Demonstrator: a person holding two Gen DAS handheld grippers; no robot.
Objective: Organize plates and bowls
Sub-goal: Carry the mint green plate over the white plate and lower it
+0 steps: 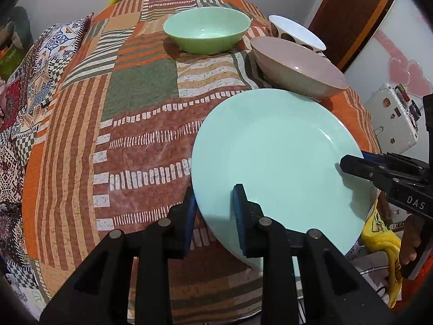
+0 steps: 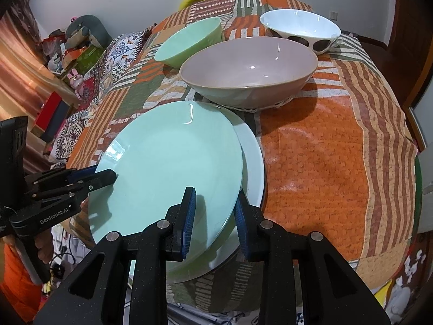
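A mint green plate (image 1: 276, 162) (image 2: 167, 168) hangs tilted over the near table edge, clamped from both sides. My left gripper (image 1: 215, 205) (image 2: 108, 174) is shut on its left rim. My right gripper (image 2: 215, 208) (image 1: 349, 162) is shut on its right rim. Under it lies a white plate (image 2: 254, 162), mostly covered. Behind stand a pinkish-grey bowl (image 1: 297, 67) (image 2: 249, 67), a green bowl (image 1: 207, 31) (image 2: 189, 42) and a white bowl with dark dots (image 1: 295, 33) (image 2: 300, 27).
A patchwork cloth (image 1: 135, 135) (image 2: 311, 149) covers the round table. A white sticker-covered case (image 1: 389, 119) stands off the table's right side, and toys and boxes (image 2: 75, 51) pile up beyond its left side. A person's hand (image 1: 408, 243) holds the right gripper's handle.
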